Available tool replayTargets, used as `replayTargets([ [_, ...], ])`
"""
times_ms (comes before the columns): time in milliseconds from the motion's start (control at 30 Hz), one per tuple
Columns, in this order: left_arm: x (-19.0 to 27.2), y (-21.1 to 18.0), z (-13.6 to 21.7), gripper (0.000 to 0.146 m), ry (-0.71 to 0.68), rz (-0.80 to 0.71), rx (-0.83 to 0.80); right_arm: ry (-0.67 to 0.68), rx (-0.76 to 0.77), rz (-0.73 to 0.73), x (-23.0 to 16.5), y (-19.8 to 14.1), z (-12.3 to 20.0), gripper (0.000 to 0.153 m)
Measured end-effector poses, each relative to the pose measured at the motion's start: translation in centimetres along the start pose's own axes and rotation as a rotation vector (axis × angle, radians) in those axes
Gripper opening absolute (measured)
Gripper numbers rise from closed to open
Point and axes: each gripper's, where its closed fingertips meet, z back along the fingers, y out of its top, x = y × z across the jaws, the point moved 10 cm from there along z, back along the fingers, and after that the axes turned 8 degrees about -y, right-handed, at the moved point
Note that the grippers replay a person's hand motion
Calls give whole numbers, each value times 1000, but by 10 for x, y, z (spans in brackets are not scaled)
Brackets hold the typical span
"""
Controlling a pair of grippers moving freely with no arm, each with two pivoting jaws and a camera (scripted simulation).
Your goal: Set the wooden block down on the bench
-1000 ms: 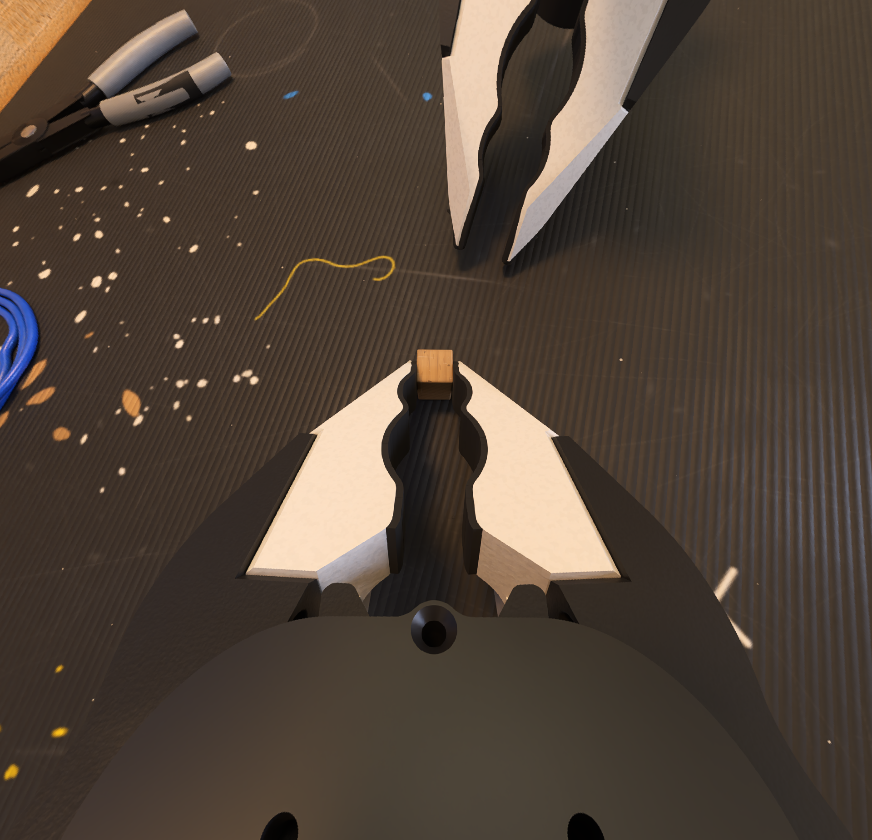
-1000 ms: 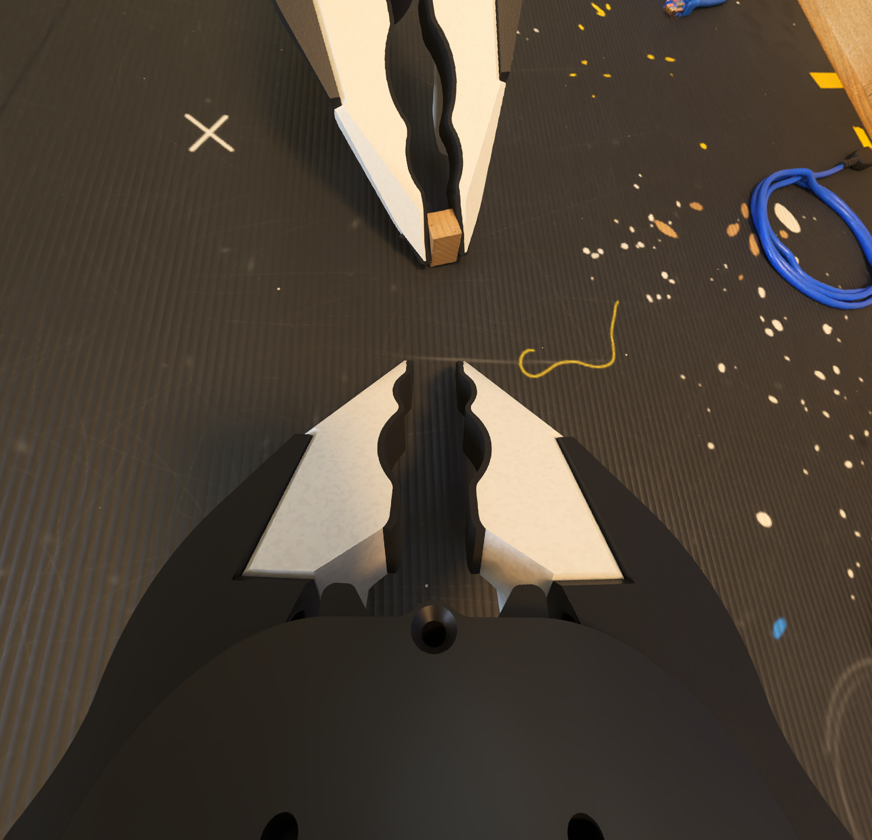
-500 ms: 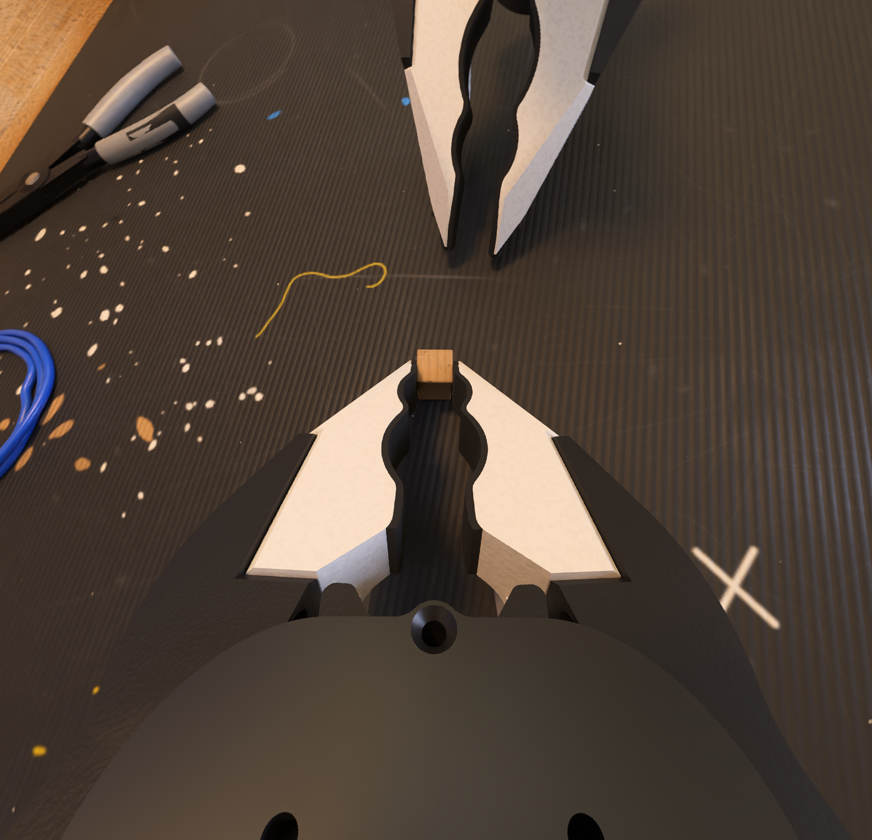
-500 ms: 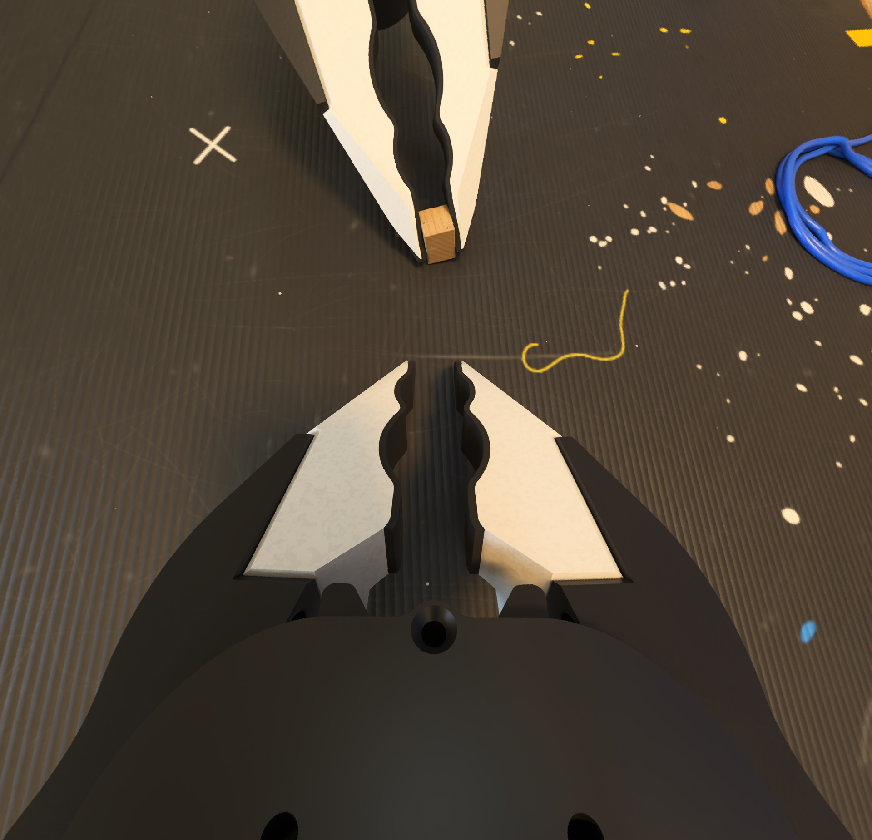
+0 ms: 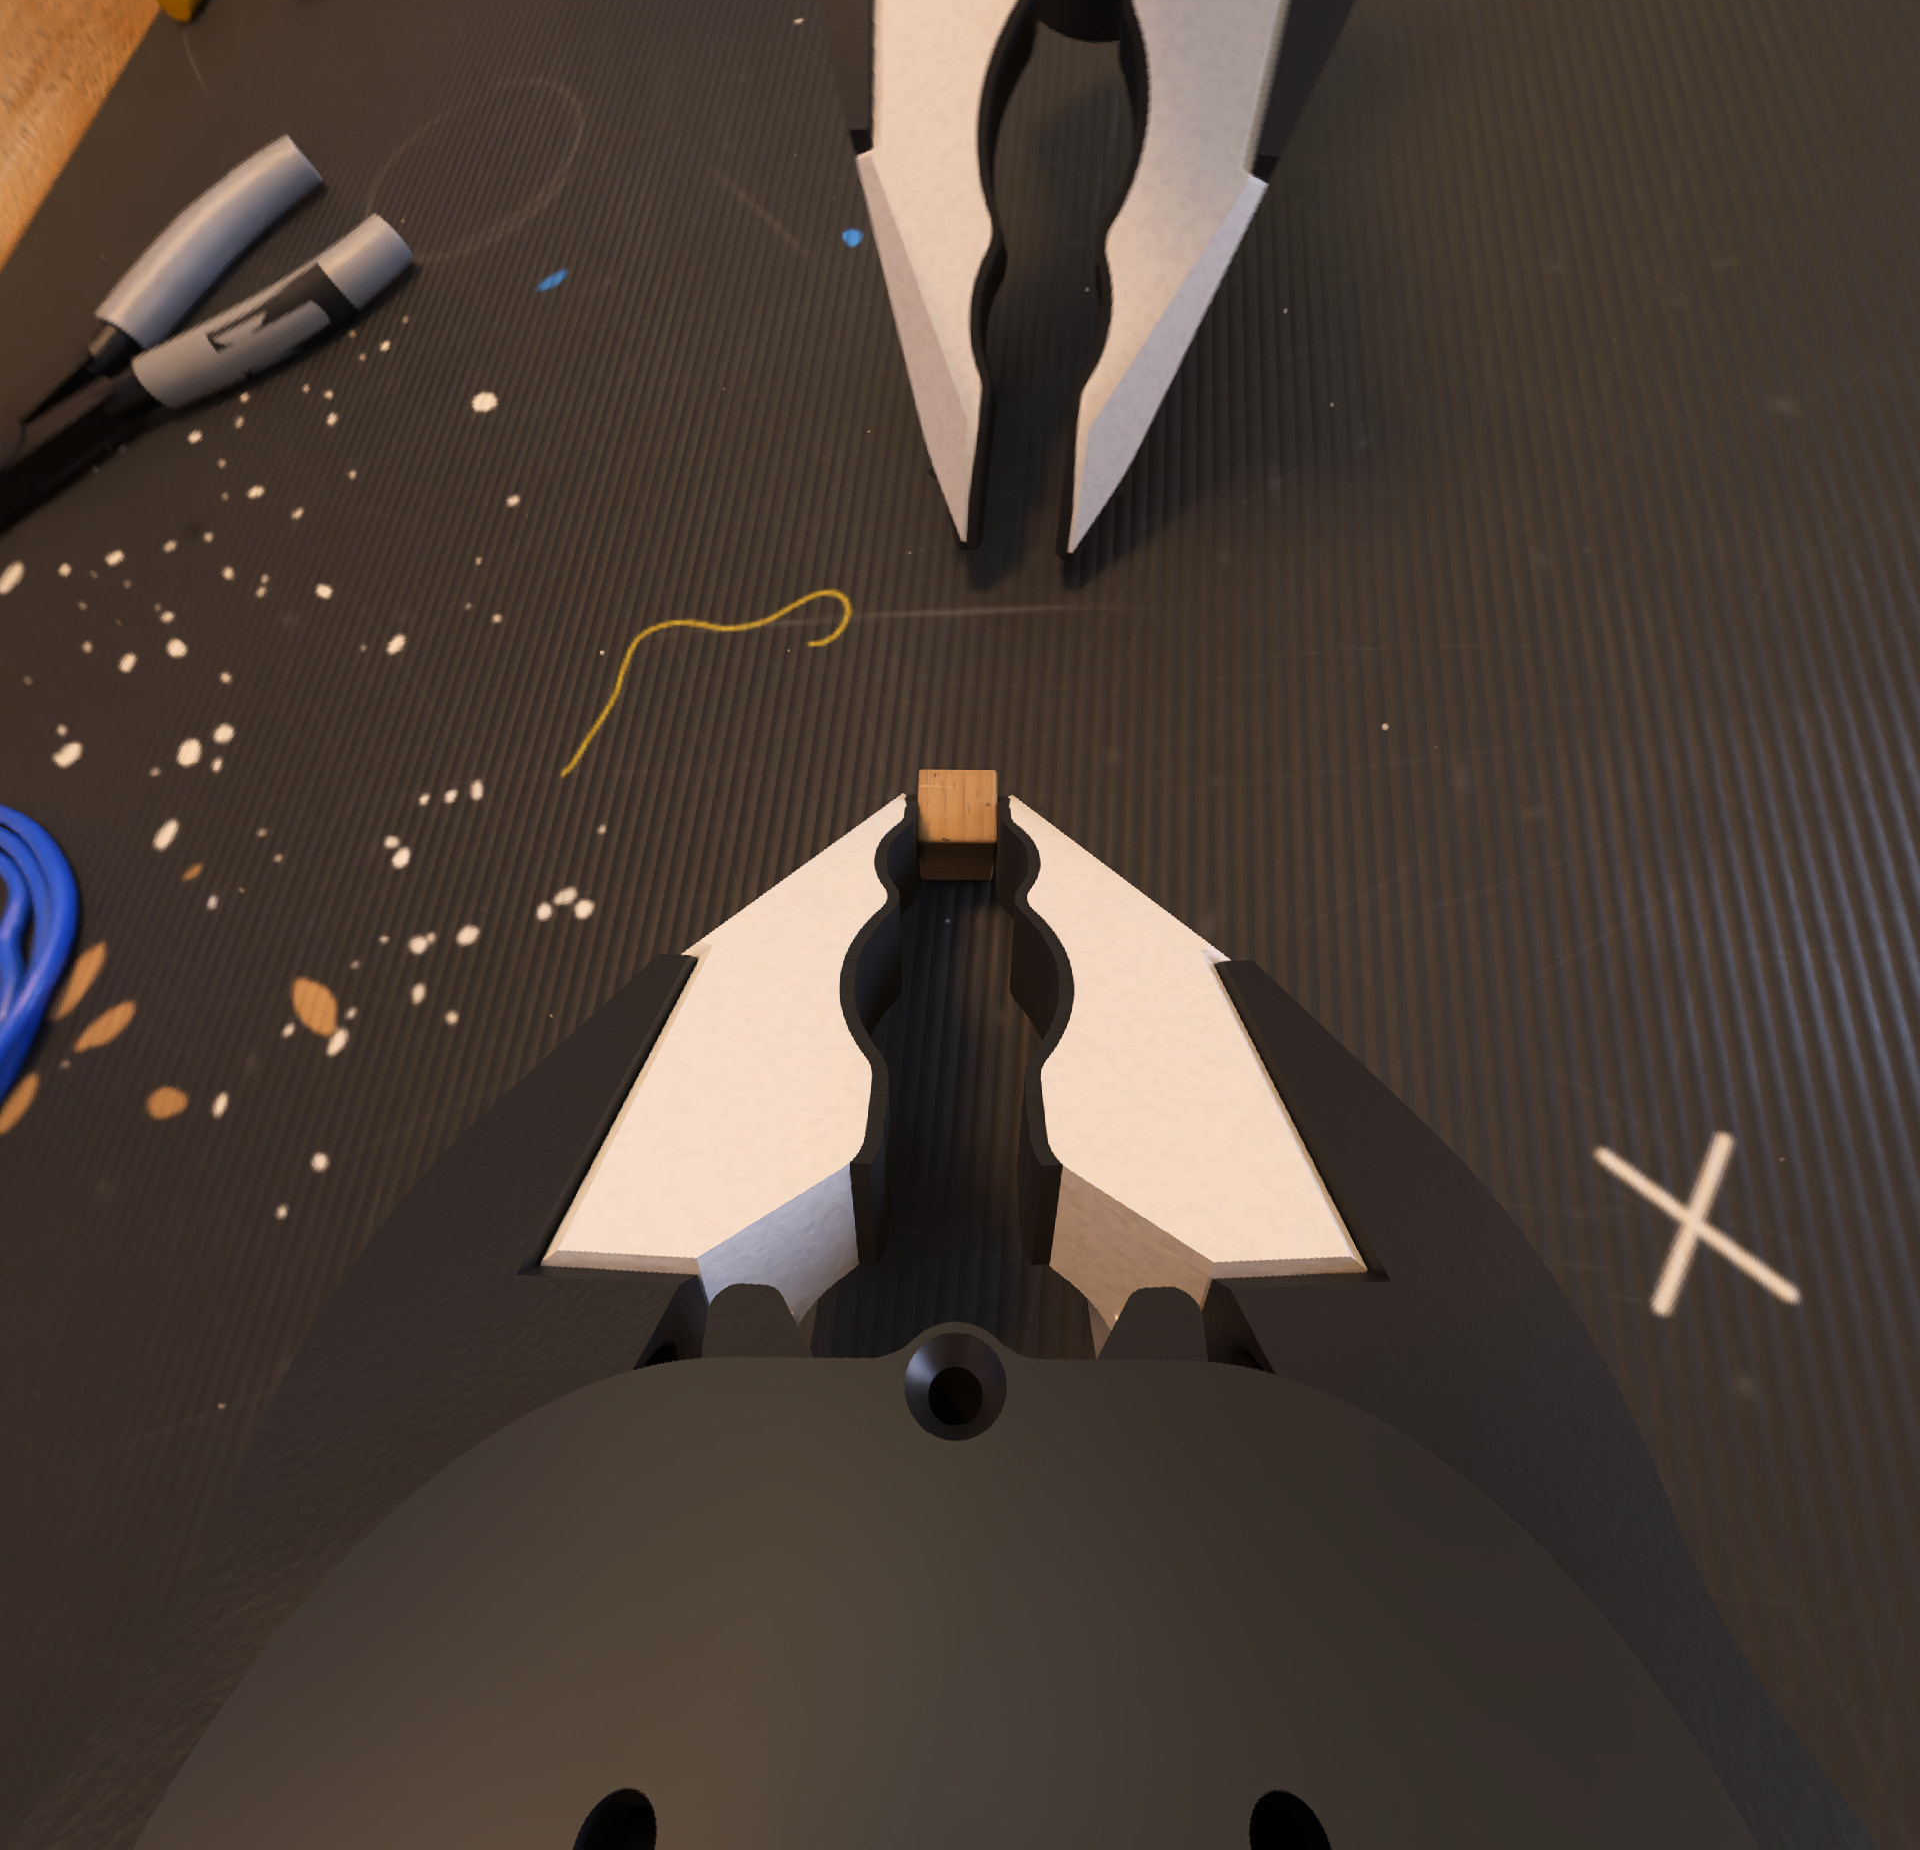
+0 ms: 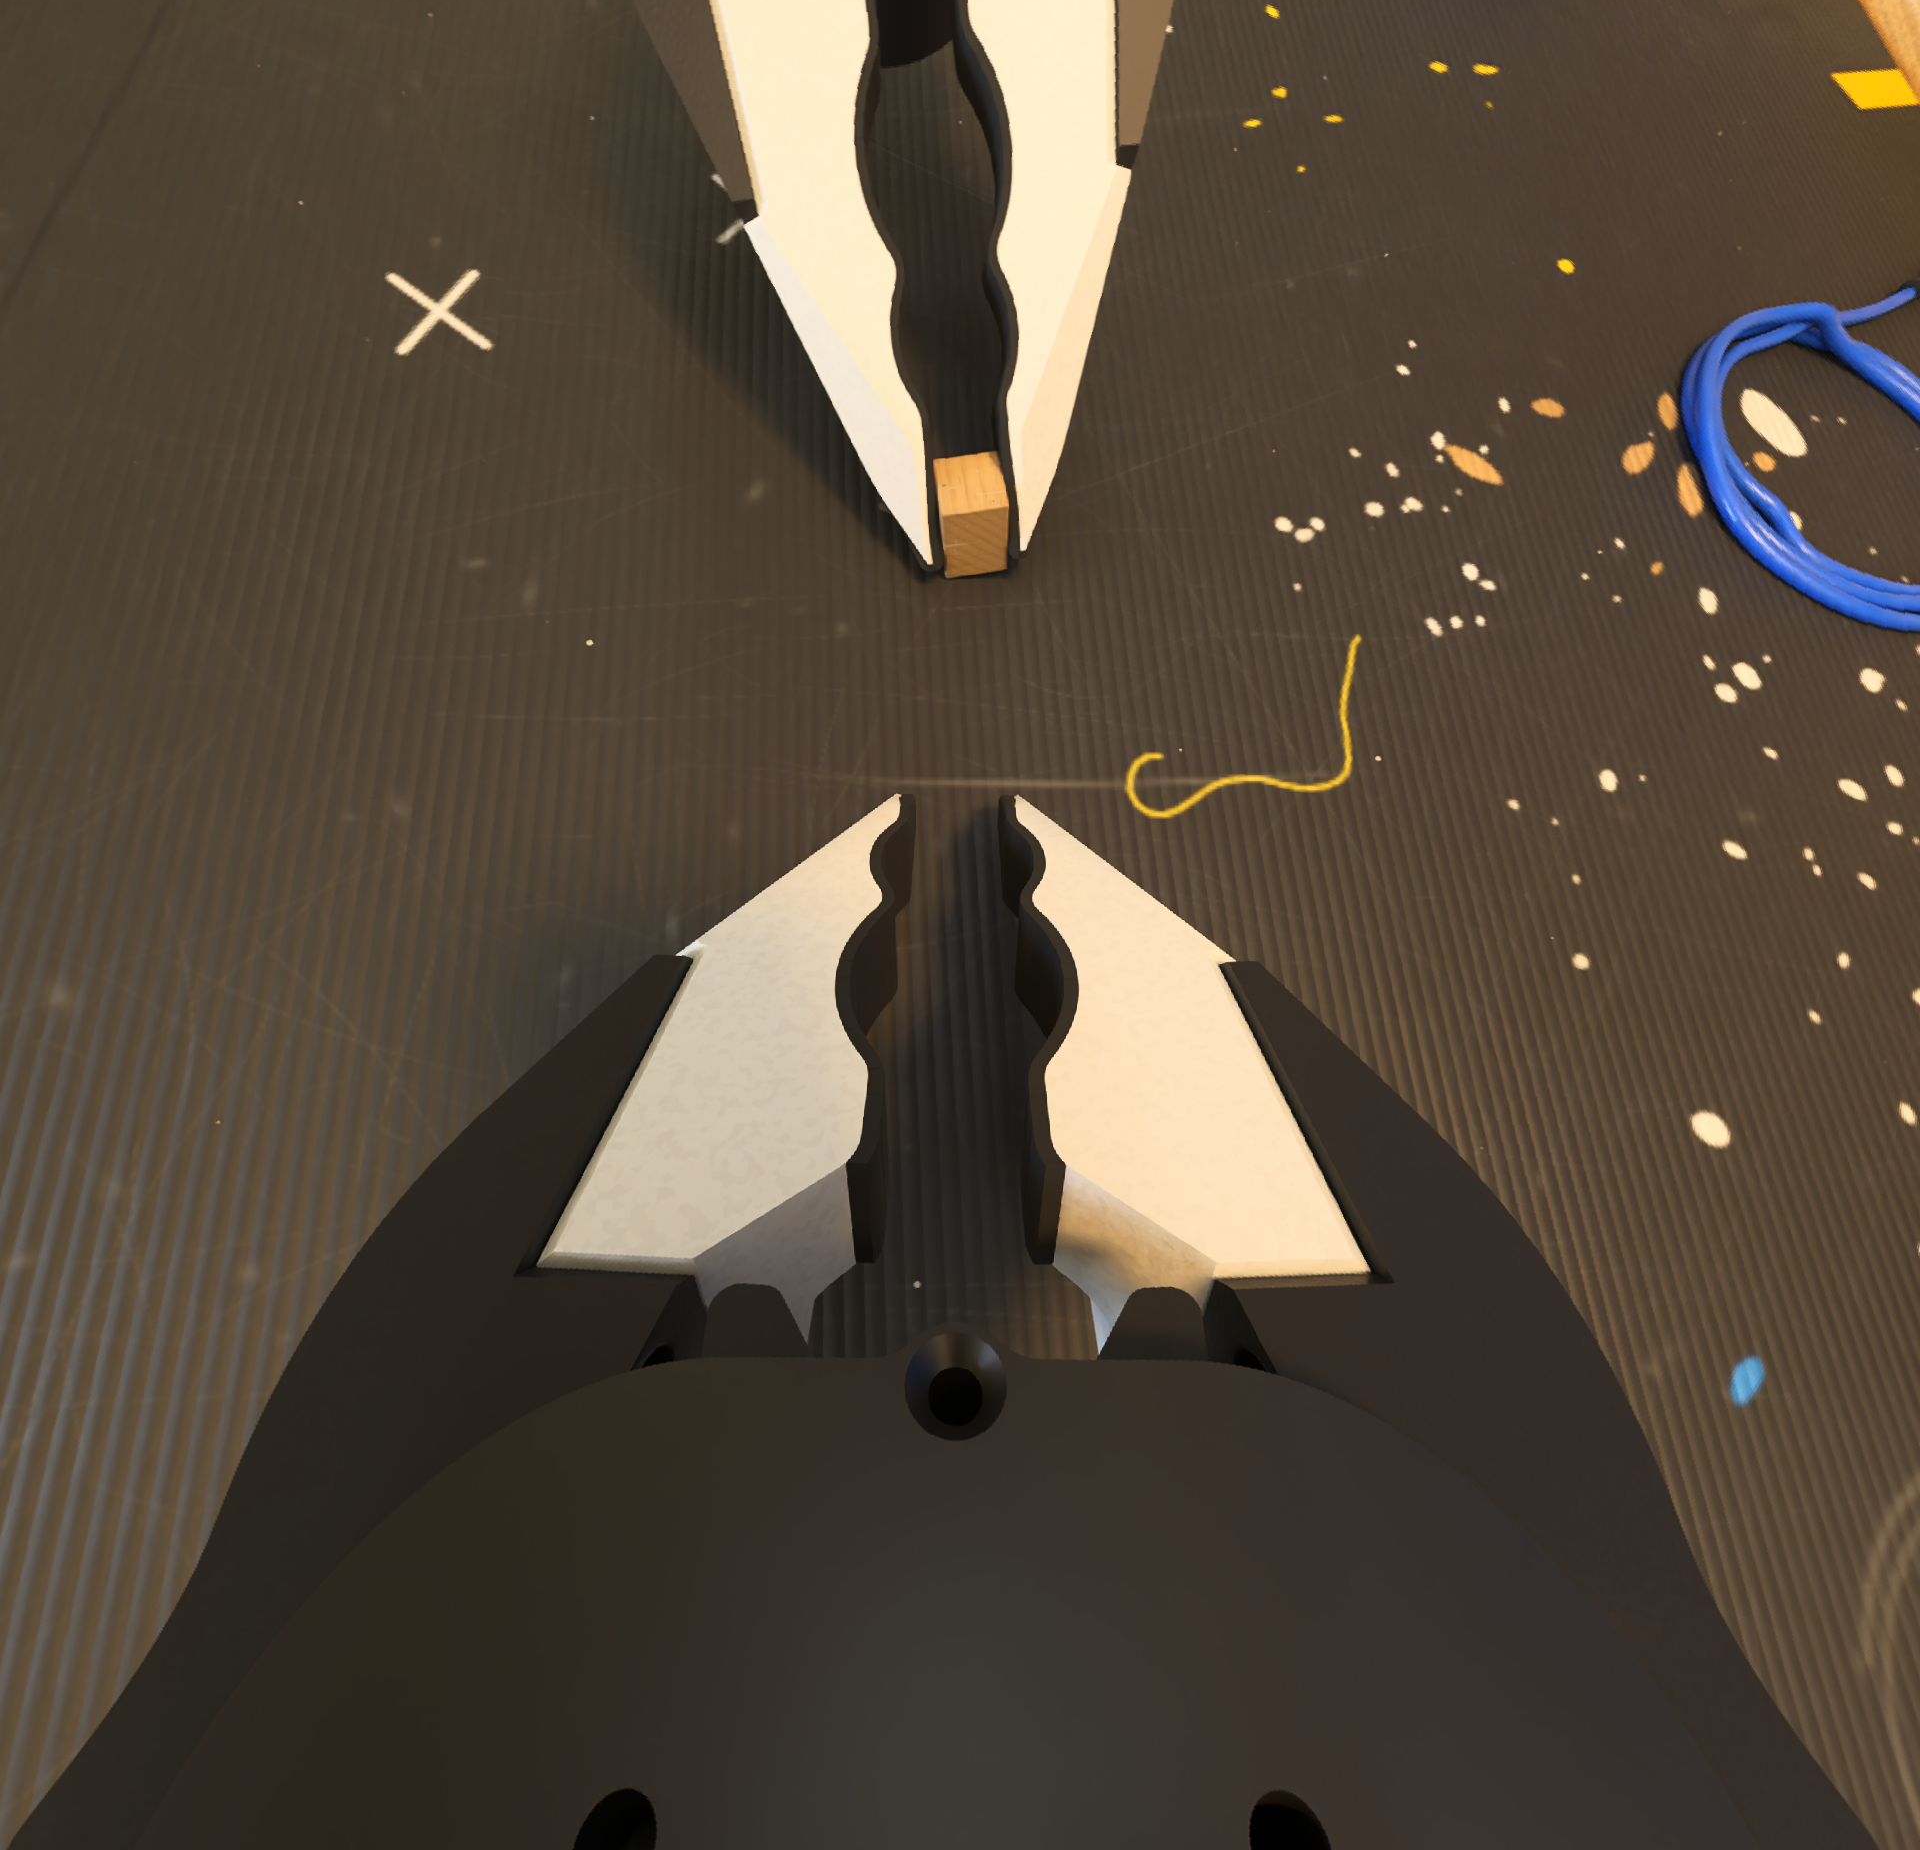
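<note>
The small wooden block (image 5: 957, 821) is pinched between the fingertips of my left gripper (image 5: 957, 834), which is shut on it. In the right wrist view the block (image 6: 971, 517) is at or just above the dark ribbed bench mat (image 6: 520, 761); I cannot tell whether it touches. My right gripper (image 6: 956, 811) faces the left one tip to tip, a short way apart. Its jaws stand a narrow gap apart with nothing between them. It also shows at the top of the left wrist view (image 5: 1018, 548).
Grey-handled pliers (image 5: 208, 314) lie at the far left. A blue cable coil (image 6: 1787, 470) and a yellow thread (image 6: 1247, 761) lie among paint specks. A white X mark (image 5: 1694, 1229) is on the mat. A wooden edge (image 5: 52, 86) borders the mat.
My left gripper has shifted and turned slightly with the block still held. The white X has come fully into its view. The right gripper has barely moved and its gap is unchanged.
</note>
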Motion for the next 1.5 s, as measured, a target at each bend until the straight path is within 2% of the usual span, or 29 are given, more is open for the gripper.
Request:
replayTargets([
  [100,2,0,0,14,21,-53,-8,-6,-1,-8,3,-1,0,15],
  [467,-1,3,-2,14,23,-75,-25,-7,-6,-23,6,-2,0,15],
  [567,-14,4,-4,14,3,-22,-27,-12,-14,-56,15,-3,-1,16],
  [633,-3,4,-4,14,7,-56,-20,-16,-2,-35,8,-2,2,15],
  [700,-2,6,-6,14,22,-98,-36,-12,10,-36,10,-3,3,8],
  [800,-18,7,-7,14,-26,-7,-14,-3,13,-60,18,-4,2,7],
  [867,-18,5,-7,14,-19,2,-3,-14,21,-47,15,-3,2,7],
  [1033,-18,5,-8,14,13,20,9,-9,28,-48,12,-3,2,9],
  [1233,-20,4,-6,14,23,45,13,13,28,-60,12,-5,5,27],
  [1500,-21,2,-6,16,12,46,-9,-4,24,-50,12,-5,5,27],
])
